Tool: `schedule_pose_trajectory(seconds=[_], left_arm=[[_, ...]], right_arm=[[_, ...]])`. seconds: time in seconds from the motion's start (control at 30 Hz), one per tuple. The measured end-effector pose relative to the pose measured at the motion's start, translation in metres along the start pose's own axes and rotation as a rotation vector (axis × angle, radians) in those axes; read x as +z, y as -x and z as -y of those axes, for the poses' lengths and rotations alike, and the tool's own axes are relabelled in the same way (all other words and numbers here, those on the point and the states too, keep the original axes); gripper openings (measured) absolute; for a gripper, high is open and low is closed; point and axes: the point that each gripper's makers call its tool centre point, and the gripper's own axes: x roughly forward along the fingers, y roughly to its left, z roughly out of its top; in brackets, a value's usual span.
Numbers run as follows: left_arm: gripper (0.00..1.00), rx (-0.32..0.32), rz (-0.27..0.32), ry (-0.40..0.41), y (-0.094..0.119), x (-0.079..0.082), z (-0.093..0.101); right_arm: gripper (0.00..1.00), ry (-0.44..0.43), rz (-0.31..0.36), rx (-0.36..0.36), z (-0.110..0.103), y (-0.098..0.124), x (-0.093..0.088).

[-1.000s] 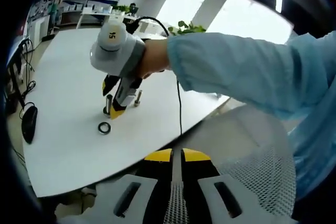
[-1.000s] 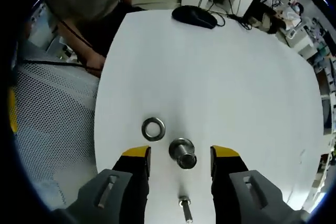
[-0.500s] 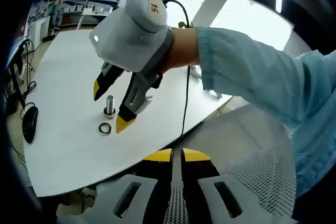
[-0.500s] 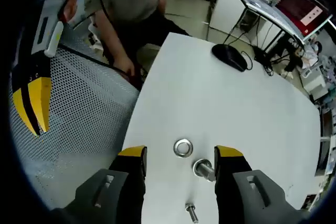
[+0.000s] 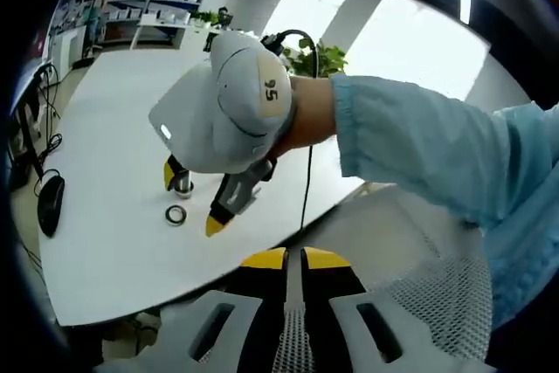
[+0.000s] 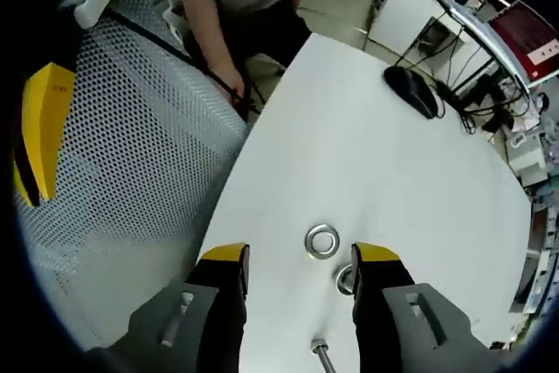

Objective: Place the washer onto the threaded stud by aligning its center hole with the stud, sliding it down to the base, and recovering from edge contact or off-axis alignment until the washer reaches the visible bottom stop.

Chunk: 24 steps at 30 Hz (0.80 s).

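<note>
Currently, the flat silver metal washer [image 6: 321, 241] is seen lying on the white surface [image 6: 393, 181], just beside the upright threaded steel stud [image 6: 344, 279], not on it. The right gripper [image 6: 300, 261] is held above both, jaws spread wide and empty. The left gripper [image 5: 292, 261] is kept off the surface, jaws nearly closed, holding nothing.

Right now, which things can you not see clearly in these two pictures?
- Stud, right gripper view: partly behind the right gripper's jaw.
- Stud base, left gripper view: covered by that gripper's body.
- Small bolt, right gripper view: cut off at the bottom edge.
- Washer, left gripper view: too small for detail.
</note>
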Motion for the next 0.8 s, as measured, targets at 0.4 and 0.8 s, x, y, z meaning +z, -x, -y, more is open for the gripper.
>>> schedule_pose_trajectory(seconds=[0.4,0.8], left_arm=[[0.03,0.001,-0.004,0.002,-0.001,0.000,0.000],[0.03,-0.002,0.006,0.004,0.000,0.002,-0.001]], right_arm=[[0.49,0.093,-0.049,0.072,-0.006,-0.017,-0.002],[0.49,0.138,-0.085,0.106,0.001,-0.025,-0.010]])
